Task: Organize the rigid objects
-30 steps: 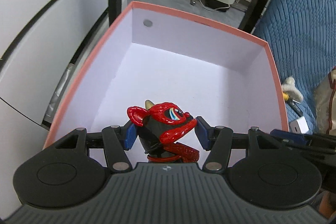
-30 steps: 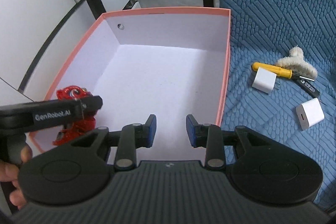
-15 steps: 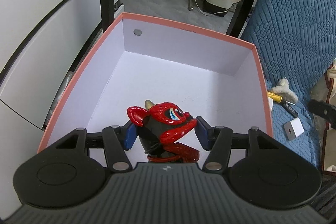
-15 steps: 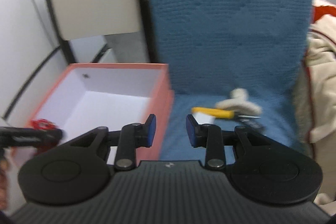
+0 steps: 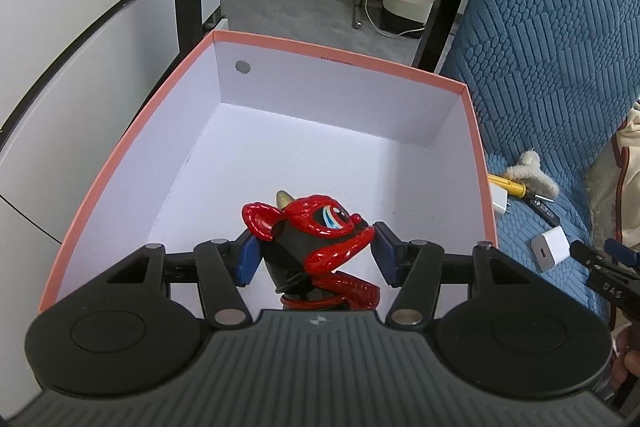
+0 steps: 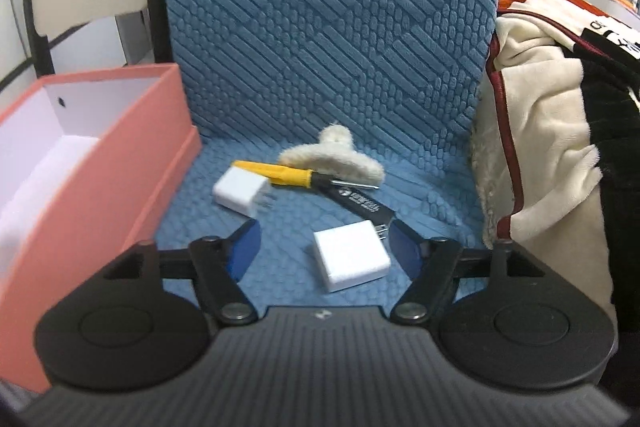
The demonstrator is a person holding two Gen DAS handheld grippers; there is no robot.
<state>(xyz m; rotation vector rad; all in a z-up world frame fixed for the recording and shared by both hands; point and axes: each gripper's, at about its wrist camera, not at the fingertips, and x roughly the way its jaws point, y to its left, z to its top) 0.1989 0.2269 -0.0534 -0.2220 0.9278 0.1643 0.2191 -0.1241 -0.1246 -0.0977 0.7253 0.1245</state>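
Left side first: our left gripper (image 5: pixel 314 253) has its blue-padded fingers (image 5: pixel 247 259) pinching the glossy red-and-black plastic toy figurine (image 5: pixel 316 239) by the head, one pad on each side. We hold it above the near end of the open salmon-pink cardboard box (image 5: pixel 132 143) with the white interior, low between the walls; the floor beyond it is bare, so any spot works for release. We can't tell if the figurine's base touches the floor, as the gripper body hides it.

Box sits against the left edge of the blue quilted seat cushion (image 6: pixel 280 219), so the drop distance from the loose items is short.

Right side: our right gripper (image 6: pixel 326 247) has its fingers spread wide, straddling the nearer white square plug-in charger (image 6: pixel 350 261), which lies flat on the cushion with prongs pointing away. Nothing gripped yet; looks like the next pick.

Further back: second white charger (image 6: pixel 239 193), yellow-handled screwdriver (image 6: pixel 276 173), black flat tool with white print (image 6: pixel 360 203), fluffy beige hair claw (image 6: pixel 336 157), all bunched close. Cream fleece garment (image 6: pixel 536 131) piled to the right.
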